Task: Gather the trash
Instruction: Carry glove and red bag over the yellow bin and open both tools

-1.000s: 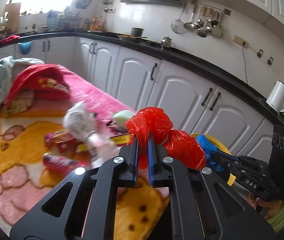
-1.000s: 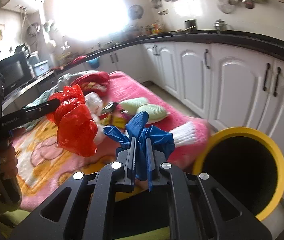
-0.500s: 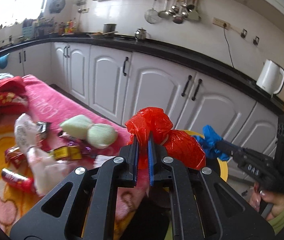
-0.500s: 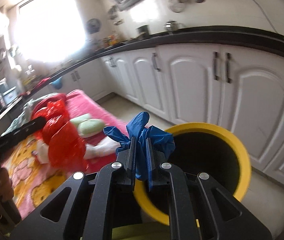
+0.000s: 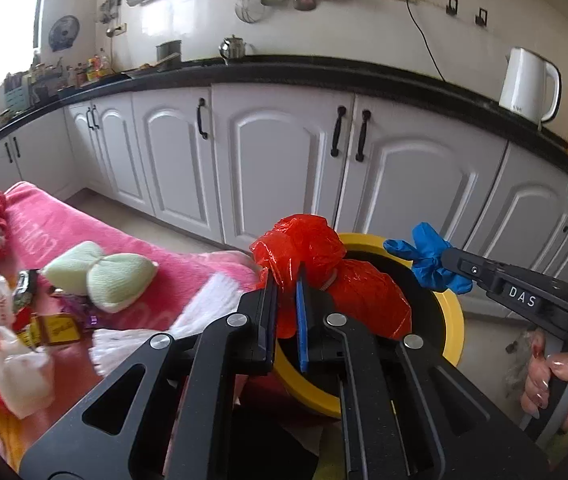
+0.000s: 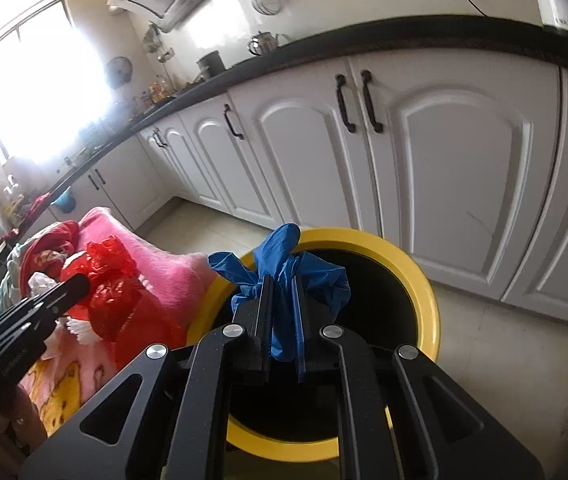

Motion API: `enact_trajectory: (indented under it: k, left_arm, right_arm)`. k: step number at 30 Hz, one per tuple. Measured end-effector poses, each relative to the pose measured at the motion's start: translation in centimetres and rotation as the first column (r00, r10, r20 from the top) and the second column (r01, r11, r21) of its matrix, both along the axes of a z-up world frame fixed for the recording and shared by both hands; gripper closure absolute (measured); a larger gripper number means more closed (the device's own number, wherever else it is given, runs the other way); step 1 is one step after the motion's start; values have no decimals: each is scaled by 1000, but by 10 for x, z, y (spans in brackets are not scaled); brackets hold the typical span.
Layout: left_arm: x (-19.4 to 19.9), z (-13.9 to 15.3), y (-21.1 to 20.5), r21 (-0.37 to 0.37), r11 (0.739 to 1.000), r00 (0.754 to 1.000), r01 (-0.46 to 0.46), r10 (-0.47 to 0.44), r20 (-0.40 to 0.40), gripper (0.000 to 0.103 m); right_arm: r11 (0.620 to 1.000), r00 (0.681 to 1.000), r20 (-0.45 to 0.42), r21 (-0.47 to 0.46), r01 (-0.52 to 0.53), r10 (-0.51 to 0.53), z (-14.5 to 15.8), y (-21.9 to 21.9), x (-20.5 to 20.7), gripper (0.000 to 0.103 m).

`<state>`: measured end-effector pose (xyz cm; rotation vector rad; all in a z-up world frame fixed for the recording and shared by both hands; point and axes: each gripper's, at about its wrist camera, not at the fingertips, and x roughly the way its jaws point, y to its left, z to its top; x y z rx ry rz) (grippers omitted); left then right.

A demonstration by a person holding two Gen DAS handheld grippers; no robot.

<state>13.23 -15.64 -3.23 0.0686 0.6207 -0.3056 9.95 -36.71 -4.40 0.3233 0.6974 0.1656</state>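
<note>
My left gripper (image 5: 286, 276) is shut on a knotted red plastic bag (image 5: 324, 264) and holds it over the left rim of the yellow trash bin (image 5: 454, 320). My right gripper (image 6: 281, 280) is shut on a crumpled blue glove (image 6: 284, 264) held above the black opening of the yellow bin (image 6: 424, 292). The right gripper with the blue glove (image 5: 430, 262) shows in the left wrist view over the bin's far rim. The red bag (image 6: 111, 284) shows in the right wrist view at the left.
A pink blanket (image 5: 123, 240) to the left carries snack wrappers (image 5: 51, 328), a white bag (image 5: 11, 352) and a pale green cushion (image 5: 107, 276). White cabinets (image 5: 284, 168) with a black counter stand behind the bin. A white kettle (image 5: 528, 80) stands on the counter.
Both grippers have swung right, away from the blanket, and now hold the red bag and the blue glove over the yellow bin. Both stay shut.
</note>
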Motion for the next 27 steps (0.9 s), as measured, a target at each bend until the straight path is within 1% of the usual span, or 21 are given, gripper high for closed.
enact_trajectory:
  k: [9,11,13,15,17,18,19,22,23,25,26,27]
  left_arm:
    - [21,-28,-18,27,1000,998,10,-8,-55,98]
    - [25,-33,-20,31,999,998,14,-12,-64,98]
    - [29,-38,-23,26,999,997,20,-18,-71,97]
    - [30,-41,-24,20,1000,997,21,-19,-79,94]
    - [31,-43,-23,3,1000,996,28,-27,-90,88]
    - [32,-43,-23,-3,1000,996,28,-28,-90,80]
    - [31,-43,-22,-6,1000,996,25,-25,-89,69]
    - [29,-39,-17,-33,999,996,14,-17,-90,61]
    - [26,-36,-14,-42,999,996,10,-13,-84,58]
    - [19,-27,-5,-65,998,999,-3,-1,-51,43]
    - [15,-21,0,-77,997,999,-11,8,-36,40]
    - [12,-17,4,-88,996,1000,-17,15,-25,34]
  right_arm:
    - [1000,998,-68,20,15,-14,-25,-6,13,94]
    - [1000,997,-79,25,16,-14,-30,-7,15,91]
    - [999,996,-91,43,17,-13,-34,-9,20,91]
    - [999,995,-96,41,23,-19,-36,-10,22,88]
    - [999,995,-95,47,27,-22,-38,-12,22,80]
    - [998,995,-97,48,31,-26,-38,-13,22,78]
    - [998,995,-98,48,34,-29,-39,-14,22,75]
    - [998,994,-98,46,44,-40,-39,-15,20,71]
    - [998,995,-94,45,48,-44,-39,-16,20,69]
    - [997,995,-85,42,57,-54,-36,-16,17,66]
    - [997,995,-78,39,61,-58,-35,-16,16,64]
    - [997,996,-69,37,61,-59,-32,-15,15,62]
